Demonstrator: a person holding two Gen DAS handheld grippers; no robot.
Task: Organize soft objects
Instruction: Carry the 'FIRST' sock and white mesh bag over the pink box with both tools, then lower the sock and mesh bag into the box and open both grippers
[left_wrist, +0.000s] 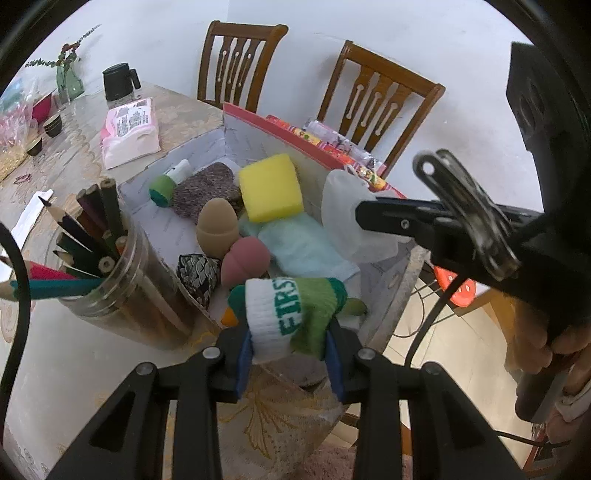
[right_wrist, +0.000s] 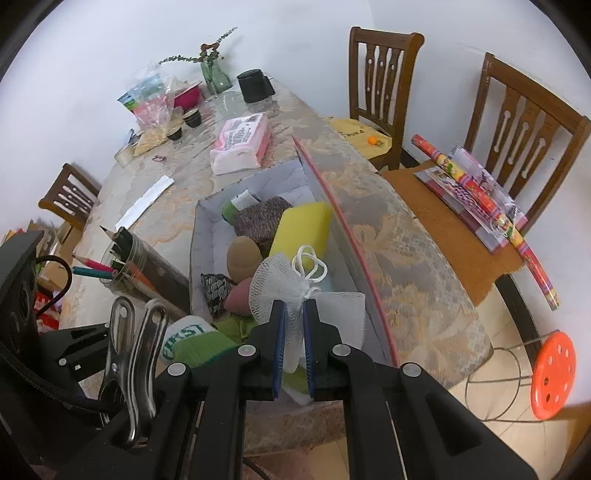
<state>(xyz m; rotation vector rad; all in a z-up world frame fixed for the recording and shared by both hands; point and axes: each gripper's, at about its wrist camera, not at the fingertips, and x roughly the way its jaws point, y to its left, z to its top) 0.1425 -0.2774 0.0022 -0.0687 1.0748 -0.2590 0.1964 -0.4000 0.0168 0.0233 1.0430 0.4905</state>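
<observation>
A white-lined cardboard box (left_wrist: 255, 144) (right_wrist: 207, 221) at the table's edge holds a yellow sponge (left_wrist: 271, 188) (right_wrist: 301, 229), a speckled knit piece (left_wrist: 207, 188), two egg-shaped makeup sponges (left_wrist: 218, 225), a light blue cloth (left_wrist: 306, 247) and a patterned pouch (left_wrist: 195, 269). My left gripper (left_wrist: 290, 345) is shut on a green and white knit sock (left_wrist: 295, 310) (right_wrist: 192, 338) over the box's near end. My right gripper (right_wrist: 294, 325) is shut on a white mesh bath pouf (right_wrist: 275, 284) (left_wrist: 347, 214) above the box's near right side.
A jar of coloured pencils (left_wrist: 96, 258) (right_wrist: 125, 262) stands left of the box. A pink tissue pack (left_wrist: 129, 133), black mug (left_wrist: 118, 81), vase and bowls sit farther back. Two wooden chairs (left_wrist: 380, 96) stand behind; one carries wrapping rolls (right_wrist: 480, 192). An orange stool (right_wrist: 554, 373) stands on the floor.
</observation>
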